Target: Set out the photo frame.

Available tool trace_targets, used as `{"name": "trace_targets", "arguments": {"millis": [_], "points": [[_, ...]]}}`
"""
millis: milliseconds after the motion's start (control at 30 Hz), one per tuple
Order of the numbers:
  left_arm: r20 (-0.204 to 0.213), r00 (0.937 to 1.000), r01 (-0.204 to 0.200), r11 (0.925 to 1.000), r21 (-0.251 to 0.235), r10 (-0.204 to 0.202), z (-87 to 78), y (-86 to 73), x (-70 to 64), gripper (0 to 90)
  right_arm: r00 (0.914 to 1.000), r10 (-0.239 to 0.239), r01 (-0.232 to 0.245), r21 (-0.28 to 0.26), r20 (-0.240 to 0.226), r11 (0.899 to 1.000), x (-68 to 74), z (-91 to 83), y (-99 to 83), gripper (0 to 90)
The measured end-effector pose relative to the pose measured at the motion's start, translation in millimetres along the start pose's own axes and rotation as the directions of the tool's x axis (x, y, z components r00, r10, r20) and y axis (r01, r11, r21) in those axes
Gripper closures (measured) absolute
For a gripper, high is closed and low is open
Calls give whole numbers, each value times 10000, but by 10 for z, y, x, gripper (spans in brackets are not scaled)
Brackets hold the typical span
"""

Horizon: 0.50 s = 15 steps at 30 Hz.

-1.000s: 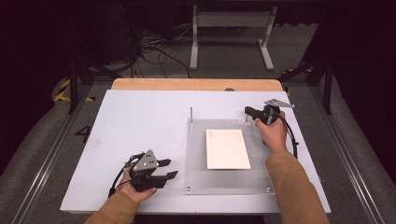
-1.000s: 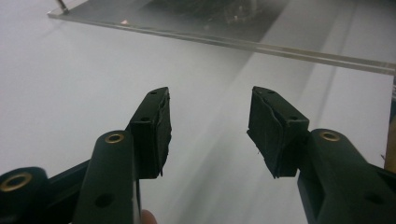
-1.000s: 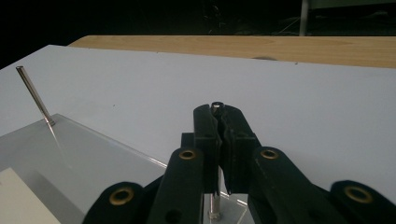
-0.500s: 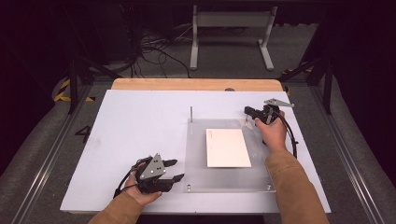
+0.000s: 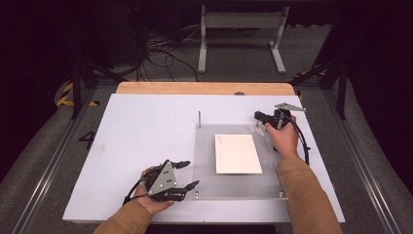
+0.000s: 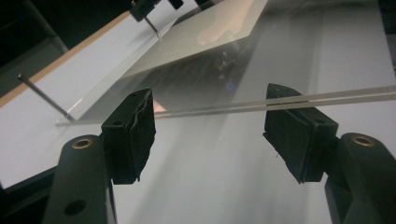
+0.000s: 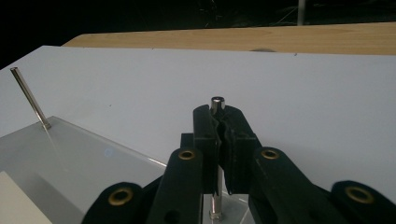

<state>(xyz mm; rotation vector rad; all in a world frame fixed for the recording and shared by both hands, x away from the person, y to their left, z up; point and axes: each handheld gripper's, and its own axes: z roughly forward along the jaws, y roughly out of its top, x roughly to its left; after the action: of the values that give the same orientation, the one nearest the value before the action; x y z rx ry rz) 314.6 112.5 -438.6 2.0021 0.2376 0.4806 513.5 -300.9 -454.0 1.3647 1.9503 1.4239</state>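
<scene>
Whiteboard tabletop (image 5: 146,141) carrying a clear acrylic plate (image 5: 234,183) toward its right half, white card (image 5: 237,153) lying on the plate's middle. Thin steel post (image 5: 199,118) upright at the plate's far left corner. Right gripper (image 5: 259,117) clenched on a second steel pin (image 7: 217,103) at the far right corner, holding steady as before. Left gripper (image 5: 187,174) now shifted right along the near edge since a second ago, jaws spread wide, straddling the plate's near left corner edge (image 6: 280,103). Probably lined up to pinch that edge next; nothing grasped there yet.
</scene>
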Motion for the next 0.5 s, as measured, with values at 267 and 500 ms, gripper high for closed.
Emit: {"name": "trace_targets", "arguments": {"millis": [267,500], "points": [[264,9995,-165,9993,-328,174,101,12,8,307,9999,99,-99,129,-33,9999,0,12,2,849],[141,9996,-232,9985,-504,239,249,-21,80,294,10000,36,-38,390,31,9992,11,33,5,846]]}}
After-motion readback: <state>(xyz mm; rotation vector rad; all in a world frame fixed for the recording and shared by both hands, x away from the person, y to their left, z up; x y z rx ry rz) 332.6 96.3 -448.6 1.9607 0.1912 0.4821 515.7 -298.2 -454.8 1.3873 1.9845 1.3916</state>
